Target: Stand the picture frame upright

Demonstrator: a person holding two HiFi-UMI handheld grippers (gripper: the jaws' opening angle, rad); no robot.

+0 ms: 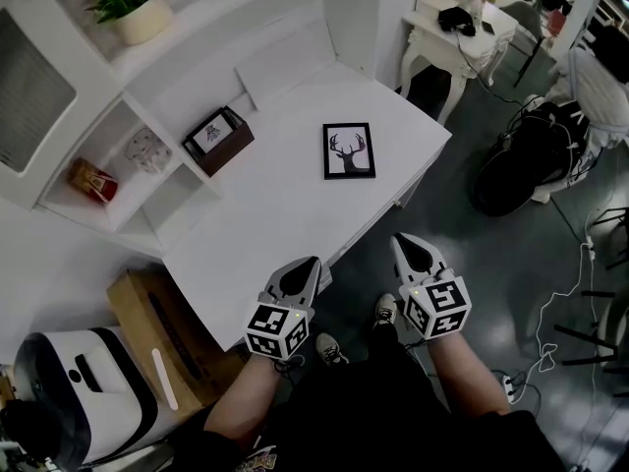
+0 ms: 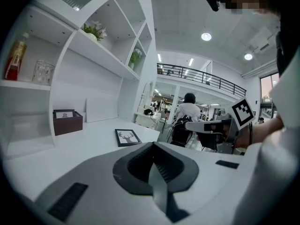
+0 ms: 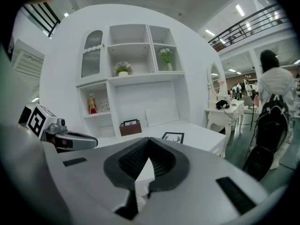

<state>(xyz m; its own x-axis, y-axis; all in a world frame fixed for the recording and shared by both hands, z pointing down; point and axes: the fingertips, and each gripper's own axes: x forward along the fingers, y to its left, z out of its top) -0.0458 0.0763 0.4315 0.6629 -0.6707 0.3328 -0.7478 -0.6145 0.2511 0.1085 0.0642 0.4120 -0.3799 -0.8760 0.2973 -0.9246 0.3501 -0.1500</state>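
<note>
A black picture frame [image 1: 349, 150] with a deer print lies flat on the white desk [image 1: 265, 224], toward its far right part. It also shows small in the left gripper view as the frame [image 2: 127, 137] and in the right gripper view as the frame [image 3: 173, 137]. My left gripper [image 1: 313, 262] hovers at the desk's near edge, shut and empty. My right gripper [image 1: 401, 240] hangs just off the desk's edge over the floor, also shut with nothing in it. Both grippers are well short of the frame.
A dark brown box [image 1: 218, 140] with a card stands at the desk's back by the shelf unit. Shelves hold a glass jar [image 1: 147, 149], a red item [image 1: 91, 180] and a flower pot [image 1: 138, 8]. A cardboard box [image 1: 162, 337] sits on the floor to the left, a black bag [image 1: 531, 155] to the right.
</note>
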